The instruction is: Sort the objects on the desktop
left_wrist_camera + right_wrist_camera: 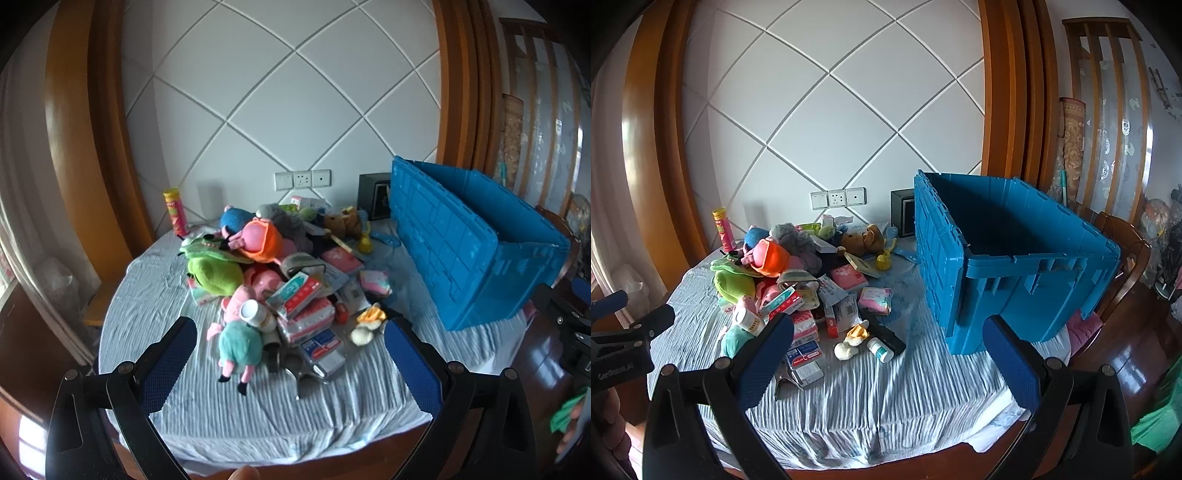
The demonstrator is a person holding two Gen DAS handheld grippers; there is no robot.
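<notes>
A heap of plush toys, boxes and packets (pixel 280 273) lies on a table draped in pale blue cloth (pixel 155 295). The same heap (pixel 798 284) shows left of centre in the right wrist view. A big blue crate (pixel 476 243) stands open at the table's right; its inside (pixel 1015 229) looks empty. My left gripper (pixel 291 332) is open above the near side of the heap, a pig plush in a teal dress (pixel 238 345) between its fingers' line of sight. My right gripper (pixel 888 330) is open too, hovering over the cloth near a small white bottle (pixel 880 349).
A red and yellow snack tube (pixel 175 212) stands at the back left by the wall. A black box (pixel 903 212) sits behind the crate. A wooden chair (pixel 1123 258) is right of the table. The left gripper's body (pixel 620 347) shows at the left edge.
</notes>
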